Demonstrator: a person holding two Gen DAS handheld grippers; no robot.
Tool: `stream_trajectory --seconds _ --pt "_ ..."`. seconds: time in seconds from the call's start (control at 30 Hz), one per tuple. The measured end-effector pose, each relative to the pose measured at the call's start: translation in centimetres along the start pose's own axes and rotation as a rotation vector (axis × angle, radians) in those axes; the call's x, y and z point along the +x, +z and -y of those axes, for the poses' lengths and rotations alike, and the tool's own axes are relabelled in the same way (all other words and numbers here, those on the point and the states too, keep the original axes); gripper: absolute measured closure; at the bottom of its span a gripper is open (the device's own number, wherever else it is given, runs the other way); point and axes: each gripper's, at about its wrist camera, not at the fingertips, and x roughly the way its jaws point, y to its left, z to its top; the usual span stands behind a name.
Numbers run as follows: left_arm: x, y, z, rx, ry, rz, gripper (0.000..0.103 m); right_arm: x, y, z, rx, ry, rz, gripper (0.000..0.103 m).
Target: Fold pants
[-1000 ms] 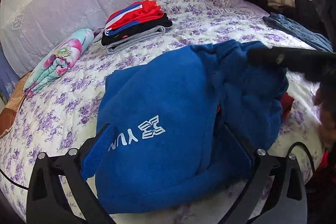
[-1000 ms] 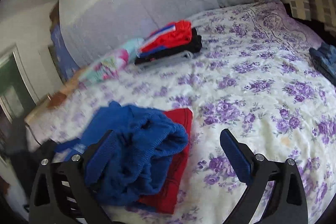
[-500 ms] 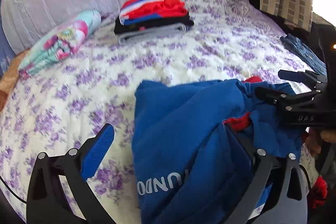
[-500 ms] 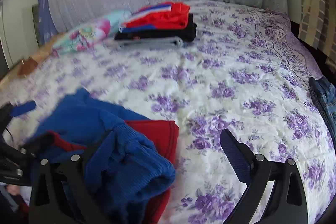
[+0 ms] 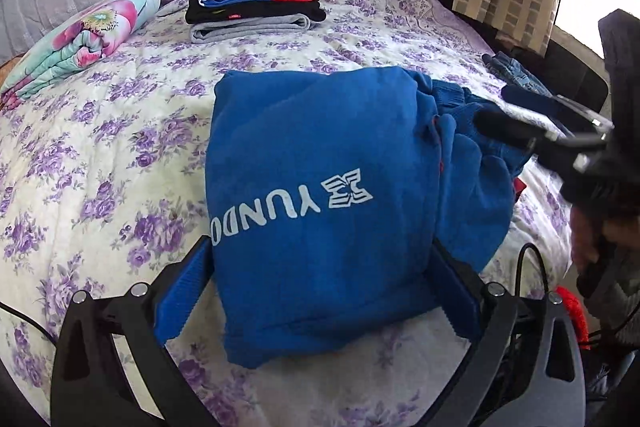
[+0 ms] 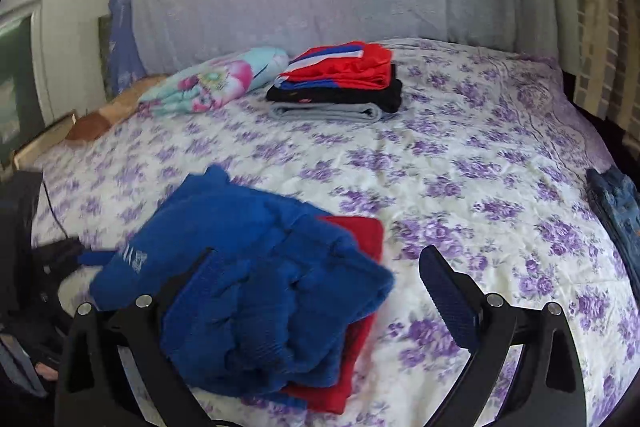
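A: What changed in half a second?

B: Blue fleece pants (image 5: 320,195) dropped flat on the bed (image 5: 100,155), mid-frame, logo up. Left hand-held gripper (image 5: 320,291) gaped around their near edge; right hand-held gripper (image 6: 316,291) gaped over the bunched waistband, lower left.

A: Meaning?

B: Fold likely laid; bunched end needs tidying.

left wrist: close, facing headboard | right wrist: likewise | shared: pants (image 5: 320,195)
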Motion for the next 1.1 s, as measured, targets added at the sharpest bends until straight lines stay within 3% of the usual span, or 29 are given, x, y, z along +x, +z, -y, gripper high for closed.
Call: stream_trajectory --seconds 0.03,0.1,0.2,0.23,0.33,0.47,0.53,0.6,0.7,0.77,0.83,0.97,1.07,1.1 --pt "-0.7 0.1 -0.2 -0.006 -0.007 0.021 0.005 1.1 -0.8 -0.5 -0.061 -0.05 -0.047 0.004" --pt "-2.2 0.8 -0.9 -0.012 0.001 0.079 0.005 2.0 -2.1 0.5 -0.024 -0.014 -0.064 0.004" --pt "-3.6 2.9 -2.8 -0.052 0.137 0.152 0.005 1.2 -2.0 2.4 0.1 0.049 -0.058 0.004" --pt "-3.6 3.7 -3.8 -0.086 0.143 0.155 0.005 0.5 -1.8 2.4 0.099 0.04 -0.028 0.004" --pt "-1.7 5.4 -6.3 -0.18 0.142 0.083 0.005 -1.0 -1.3 2.6 0.138 0.117 0.03 0.004" --pt "0.9 4.9 -7.2 -0.231 0.163 0.025 0.005 -0.2 -1.2 5.4 0.352 0.268 0.023 0.005" --pt "1.3 4.2 -7.1 -0.233 0.16 0.018 0.005 0.7 -1.3 6.2 0.407 0.292 -0.001 0.022" --pt "1.4 3.7 -7.2 -0.23 0.167 0.024 0.005 1.4 -1.4 6.1 0.394 0.265 -0.013 0.032" --pt "1.6 3.9 -7.4 -0.241 0.152 0.017 0.005 1.9 -1.4 5.0 0.32 0.222 -0.007 0.033" --pt "1.8 3.8 -7.5 -0.246 0.144 0.012 0.005 2.8 -1.4 4.7 0.282 0.213 -0.044 0.031" --pt "1.9 3.8 -7.3 -0.239 0.148 0.014 0.005 3.1 -1.3 5.1 0.289 0.211 -0.06 0.022" --pt "1.7 3.6 -7.2 -0.238 0.153 0.021 0.005 2.5 -1.4 5.1 0.281 0.207 -0.032 0.022" --pt "1.7 3.5 -7.3 -0.251 0.148 0.014 0.005 2.5 -1.5 3.9 0.226 0.197 -0.001 0.04" --pt "1.7 3.4 -7.3 -0.254 0.148 0.016 0.005 2.0 -1.2 3.3 0.192 0.2 0.017 0.053"
